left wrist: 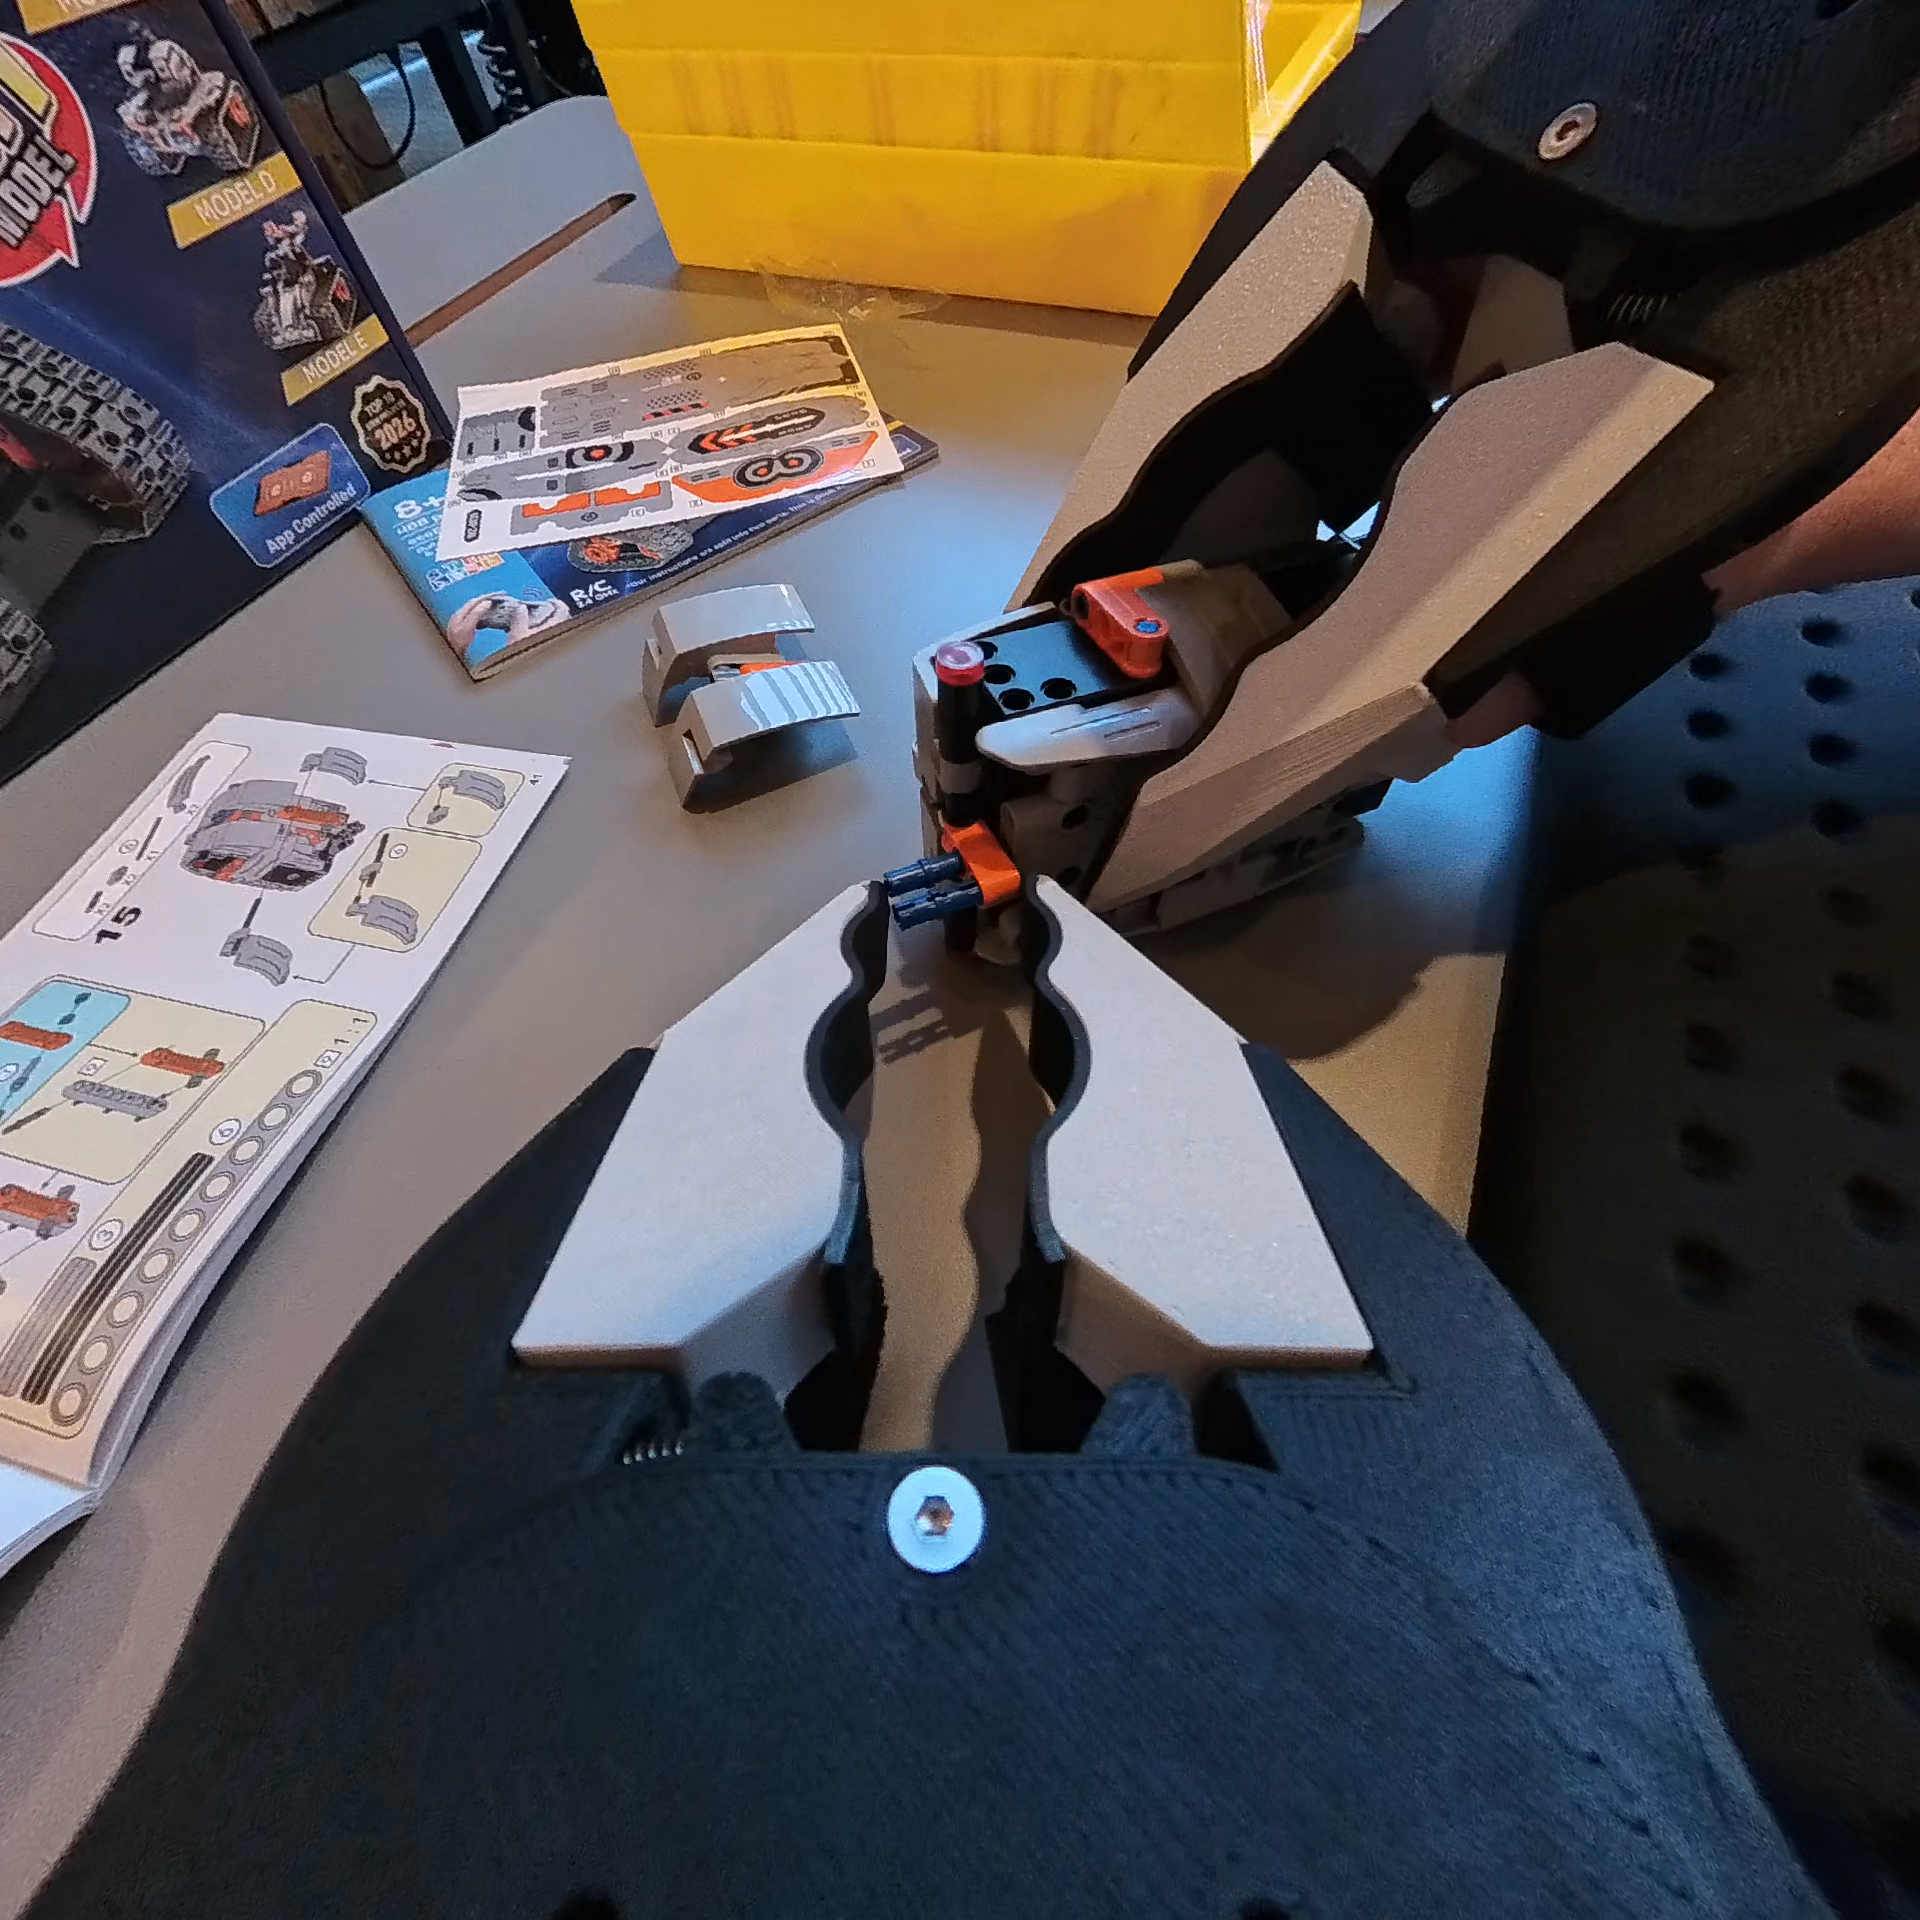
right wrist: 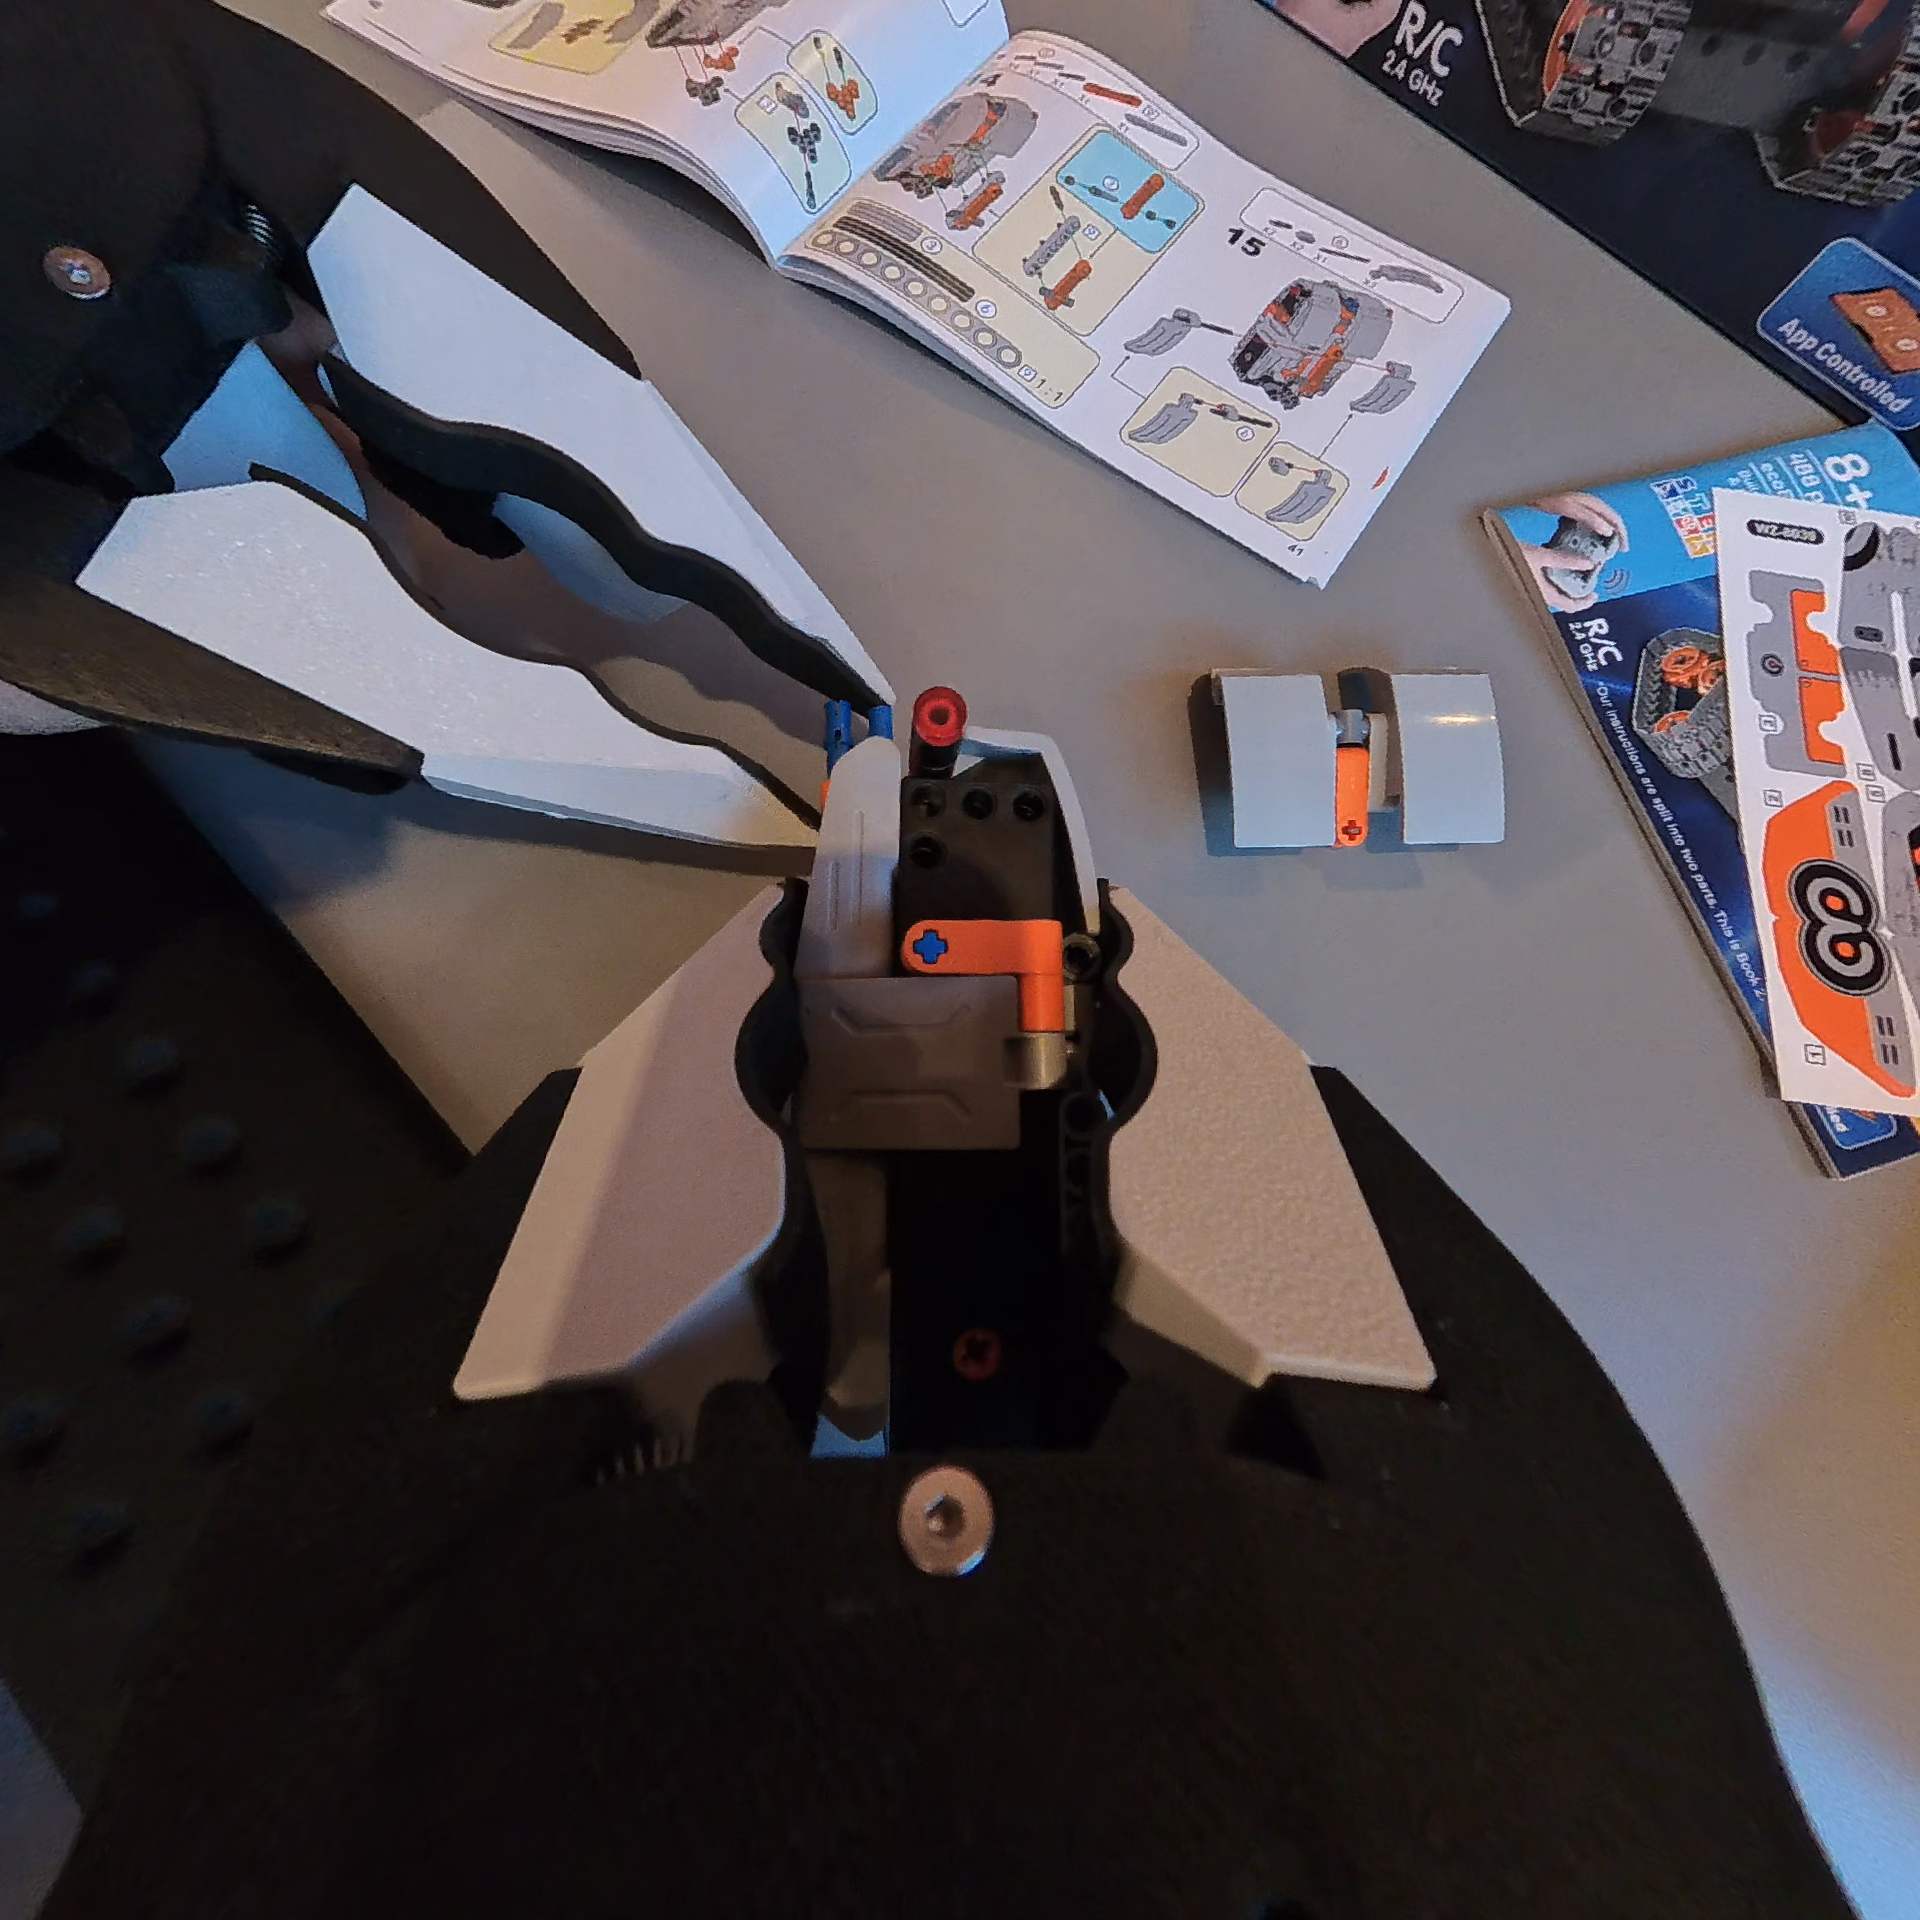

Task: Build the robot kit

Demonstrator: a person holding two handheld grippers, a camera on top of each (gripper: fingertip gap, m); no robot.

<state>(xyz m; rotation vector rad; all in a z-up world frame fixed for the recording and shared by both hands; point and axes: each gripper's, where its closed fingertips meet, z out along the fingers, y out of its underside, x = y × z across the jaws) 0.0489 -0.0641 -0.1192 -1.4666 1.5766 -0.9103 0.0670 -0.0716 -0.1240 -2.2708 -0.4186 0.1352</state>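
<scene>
My right gripper [right wrist: 945, 904] is shut on a black and grey brick model [right wrist: 966, 1049] and holds it upright on the grey table [right wrist: 1299, 1039]. The model has an orange lever [right wrist: 987, 951] and a black axle with a red cap [right wrist: 938, 717]. In the left wrist view the right gripper [left wrist: 1060, 748] comes in from the upper right around the model [left wrist: 1039, 675]. My left gripper [left wrist: 956, 904] has its tips on either side of an orange connector with two blue pins [left wrist: 961, 868] low on the axle. The left gripper [right wrist: 847, 774] enters the right wrist view from the left.
A loose grey curved-panel part [left wrist: 743, 696] [right wrist: 1351, 758] lies past the model. An open instruction booklet [left wrist: 208, 1039] [right wrist: 1039, 260], a second booklet under a sticker sheet [left wrist: 665, 457] [right wrist: 1818, 779], the kit box [left wrist: 156, 312], a yellow bin [left wrist: 935, 135] and a dark perforated surface [left wrist: 1714, 1039] surround it. Only a small space, under 4 cm, lies between the two pairs of fingers.
</scene>
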